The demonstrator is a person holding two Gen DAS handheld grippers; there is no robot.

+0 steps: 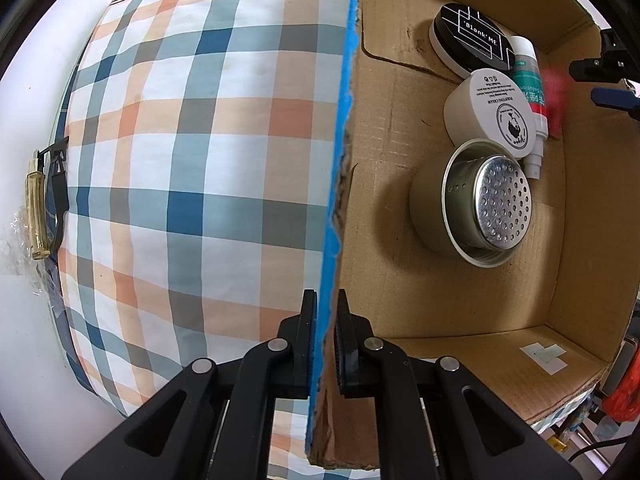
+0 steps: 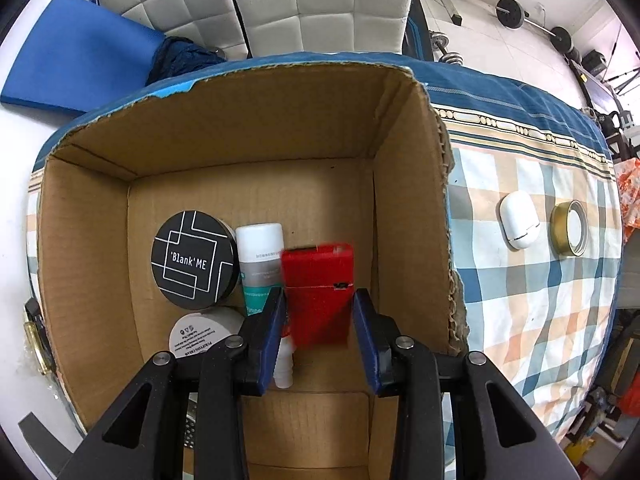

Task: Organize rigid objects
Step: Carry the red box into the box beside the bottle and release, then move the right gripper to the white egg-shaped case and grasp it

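My left gripper is shut on the blue-edged wall of the cardboard box. My right gripper is open over the box; a blurred red box lies between and just beyond its fingers, seemingly free of them. It shows as a red blur in the left wrist view. Inside the box lie a black "Blank ME" tin, a white-and-teal spray bottle, a white cream jar and a metal strainer cup.
The box stands on a plaid cloth. A white oval case and a gold-rimmed tin lie on the cloth to the right. A gold-handled object lies at the cloth's left edge. A padded chair stands behind.
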